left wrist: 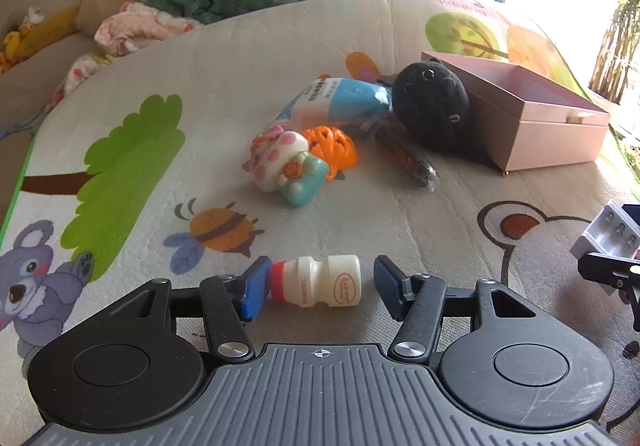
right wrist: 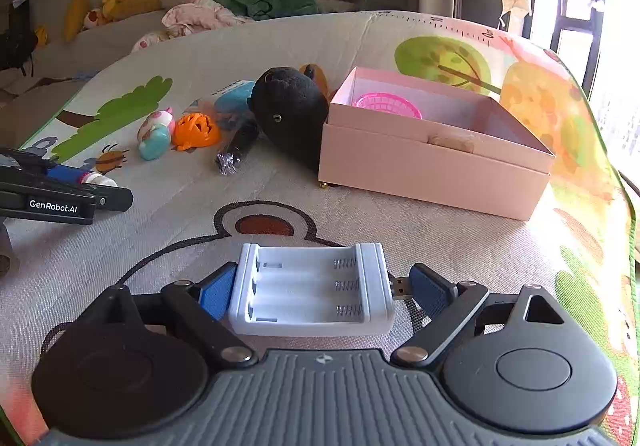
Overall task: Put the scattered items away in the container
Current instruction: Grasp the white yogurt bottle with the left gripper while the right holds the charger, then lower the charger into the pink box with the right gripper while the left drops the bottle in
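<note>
Left hand-held gripper [left wrist: 316, 292]: jaws wide, straddling a small white bottle [left wrist: 318, 284] with a red cap, lying on its side on the play mat [left wrist: 400, 226]. The left pad sits at the cap end, looks like contact or very close; the right pad is clear of the bottle base with a visible gap. Not clamped.

Right hand-held gripper [right wrist: 320, 292]: jaws wide, around a white battery charger [right wrist: 312, 290], slots face up and vacant, USB plug pointing at the right pad. The left pad is against or just beside the charger's side; the right pad is just off the plug tip. Can't confirm any squeeze; the charger appears to rest on the mat.

Pink box [right wrist: 436, 142] is the landmark: open top, on the mat, beyond and right of the charger. Inside it sits a pink mesh basket [right wrist: 388, 104] at the far-left corner, plus a tan item at the near wall, too blurred to identify.

Black plush toy [right wrist: 290, 110] is pressed against the box's left side. Left of the box past the plush: a dark wrapped packet [right wrist: 238, 148], an orange helmet-shaped toy [right wrist: 196, 130], a cat figurine [right wrist: 156, 134] on its side, and a blue-and-white pouch [right wrist: 234, 94] behind them. All outside the box.

The bottle and left gripper are well left of the box, nearer the camera than the toy cluster.
</note>
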Available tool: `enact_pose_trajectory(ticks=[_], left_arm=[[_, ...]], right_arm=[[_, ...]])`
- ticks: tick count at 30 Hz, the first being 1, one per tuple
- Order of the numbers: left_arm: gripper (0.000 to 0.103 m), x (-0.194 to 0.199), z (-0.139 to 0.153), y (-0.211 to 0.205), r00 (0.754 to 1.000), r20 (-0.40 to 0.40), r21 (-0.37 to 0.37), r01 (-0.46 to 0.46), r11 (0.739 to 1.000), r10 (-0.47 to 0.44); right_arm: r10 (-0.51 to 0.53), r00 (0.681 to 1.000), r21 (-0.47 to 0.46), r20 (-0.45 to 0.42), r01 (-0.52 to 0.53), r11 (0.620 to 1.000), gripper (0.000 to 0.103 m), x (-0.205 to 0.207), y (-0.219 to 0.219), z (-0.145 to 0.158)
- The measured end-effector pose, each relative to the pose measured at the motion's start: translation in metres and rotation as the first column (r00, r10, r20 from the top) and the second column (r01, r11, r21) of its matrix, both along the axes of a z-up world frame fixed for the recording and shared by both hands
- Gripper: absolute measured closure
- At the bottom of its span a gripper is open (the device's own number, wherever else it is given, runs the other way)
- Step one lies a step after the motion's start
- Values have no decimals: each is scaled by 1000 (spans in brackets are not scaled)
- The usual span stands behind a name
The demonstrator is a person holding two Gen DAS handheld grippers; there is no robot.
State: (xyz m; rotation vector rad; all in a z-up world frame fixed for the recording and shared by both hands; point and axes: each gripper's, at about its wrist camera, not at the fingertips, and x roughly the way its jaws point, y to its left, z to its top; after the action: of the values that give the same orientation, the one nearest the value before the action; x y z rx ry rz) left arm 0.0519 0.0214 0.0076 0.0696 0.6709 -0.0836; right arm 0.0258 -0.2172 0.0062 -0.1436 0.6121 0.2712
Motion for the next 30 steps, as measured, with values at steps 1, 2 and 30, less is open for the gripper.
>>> enact_pose_trajectory(ticks=[1, 2, 30], left_arm=[[46, -2, 1, 0, 1000, 8, 2, 0, 1000, 0], [54, -3, 1, 0, 1000, 12, 6, 1, 1000, -1], [55, 8, 115, -167, 818, 249, 177, 488, 855, -519]], right_arm=[[-4, 1000, -2, 6, 4, 1000, 12, -2, -2, 2], [-7, 1000, -3, 11, 7, 1000, 12, -3, -3, 3], [-139, 952, 94, 272, 117, 989, 12, -32, -114, 133]])
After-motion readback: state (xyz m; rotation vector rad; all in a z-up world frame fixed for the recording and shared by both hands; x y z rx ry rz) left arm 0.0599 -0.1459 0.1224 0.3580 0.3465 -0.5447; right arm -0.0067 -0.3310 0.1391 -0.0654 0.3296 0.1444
